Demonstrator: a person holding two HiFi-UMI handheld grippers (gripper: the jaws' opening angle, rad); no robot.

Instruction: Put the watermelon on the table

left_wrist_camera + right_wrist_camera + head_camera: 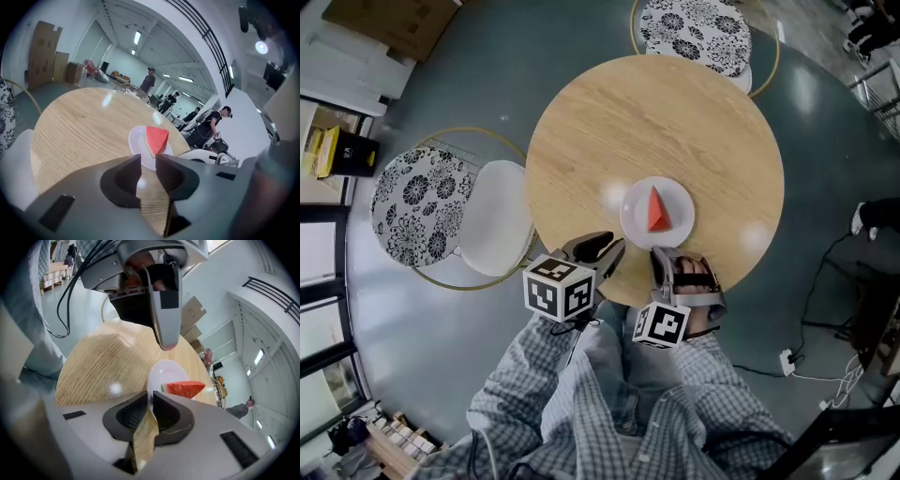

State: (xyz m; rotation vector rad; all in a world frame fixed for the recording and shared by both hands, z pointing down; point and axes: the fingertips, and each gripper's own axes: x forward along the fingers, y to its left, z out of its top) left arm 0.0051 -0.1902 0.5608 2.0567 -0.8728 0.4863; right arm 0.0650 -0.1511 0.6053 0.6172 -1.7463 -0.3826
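A red watermelon wedge (656, 210) stands on a white plate (675, 225) near the front edge of the round wooden table (656, 122). My right gripper (660, 253) reaches the plate's near rim. In the right gripper view its jaws (150, 397) stand nearly together with the white rim of the plate (161, 373) in the thin gap, the wedge (185, 389) just beyond. My left gripper (613, 247) hovers at the table edge left of the plate. Its jaws (148, 160) are apart with only bare wood between them, and the wedge (156, 139) lies ahead.
A chair with a floral cushion (417, 202) and a white seat (494, 217) stands left of the table, with another floral chair (694, 33) at the far side. Cables and a power strip (787, 361) lie on the floor at right. People stand far off (149, 80).
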